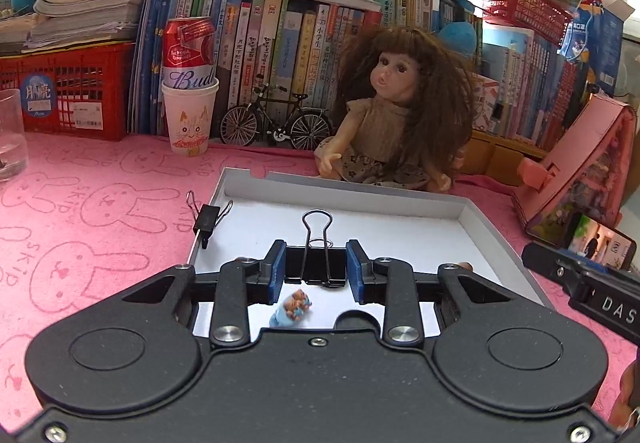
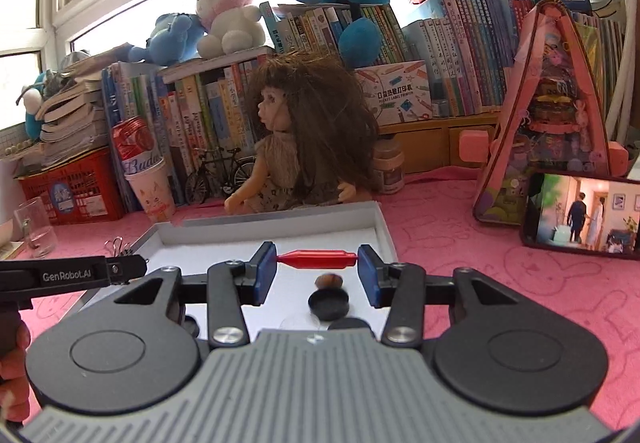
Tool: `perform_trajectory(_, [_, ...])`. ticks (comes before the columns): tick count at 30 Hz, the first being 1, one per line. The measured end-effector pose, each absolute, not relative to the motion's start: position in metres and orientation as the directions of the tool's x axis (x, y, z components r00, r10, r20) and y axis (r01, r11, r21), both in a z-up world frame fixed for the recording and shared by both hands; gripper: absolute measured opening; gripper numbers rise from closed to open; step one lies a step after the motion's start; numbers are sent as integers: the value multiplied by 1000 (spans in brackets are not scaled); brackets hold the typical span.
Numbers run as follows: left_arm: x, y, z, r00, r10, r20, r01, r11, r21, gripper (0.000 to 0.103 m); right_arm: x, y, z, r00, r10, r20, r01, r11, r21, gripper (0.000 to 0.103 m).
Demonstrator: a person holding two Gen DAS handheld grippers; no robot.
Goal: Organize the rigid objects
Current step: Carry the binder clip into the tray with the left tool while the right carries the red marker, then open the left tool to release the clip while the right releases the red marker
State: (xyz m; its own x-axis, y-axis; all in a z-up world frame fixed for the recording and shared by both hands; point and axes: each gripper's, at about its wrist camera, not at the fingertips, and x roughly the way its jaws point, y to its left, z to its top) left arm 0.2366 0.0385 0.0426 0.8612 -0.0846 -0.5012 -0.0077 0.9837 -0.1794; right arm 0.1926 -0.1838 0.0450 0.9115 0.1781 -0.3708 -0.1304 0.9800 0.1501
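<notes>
My left jaws are clamped on a large black binder clip, its wire handles standing up between my blue pads. Just beneath them a tiny blue figurine lies on the white floor of the shallow box. My right jaws pinch a red pen-like piece end to end, held level over the same box. Below it sit a small brown knob and a black round cap on the box floor. The other tool's arm, seen from my right side, reads "GenRobot.AI"; from my left I read "DAS" on its mate.

A smaller black binder clip is clipped on the box's left wall. The box rests on the desk, covered in pink cloth printed with rabbits and "SKIP". Beyond the box sits a long-haired doll, with a model bicycle to its left. A red can marked "Bud" stands in a paper cup. To the right a phone plays video beside a pink toy house. Books line the back, one box reading "POCKET LABEL PRINTER".
</notes>
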Motion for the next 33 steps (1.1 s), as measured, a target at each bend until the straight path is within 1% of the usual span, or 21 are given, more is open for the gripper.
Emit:
perform_trajectory(2, [245, 37, 41, 860, -78, -504, -1, 988, -154, 30, 202, -183, 45, 912, 182, -367, -138, 980, 144, 50])
perform_trajectory(5, [257, 35, 37, 847, -77, -526, -2, 989, -148, 30, 217, -182, 43, 906, 186, -380, -143, 980, 141, 50])
perform_trajectory(13, [280, 34, 23, 825, -54, -562, -21, 992, -126, 30, 245, -174, 32, 878, 186, -442, -145, 981, 126, 50])
perform_trajectory(21, [288, 33, 11, 812, -46, -582, -18, 994, -104, 30, 257, -169, 20, 852, 166, -497, -126, 986, 113, 50])
perform_trajectory(33, [293, 32, 4, 798, -42, -601, -21, 995, -99, 30, 267, -164, 13, 835, 142, -532, -105, 989, 99, 50])
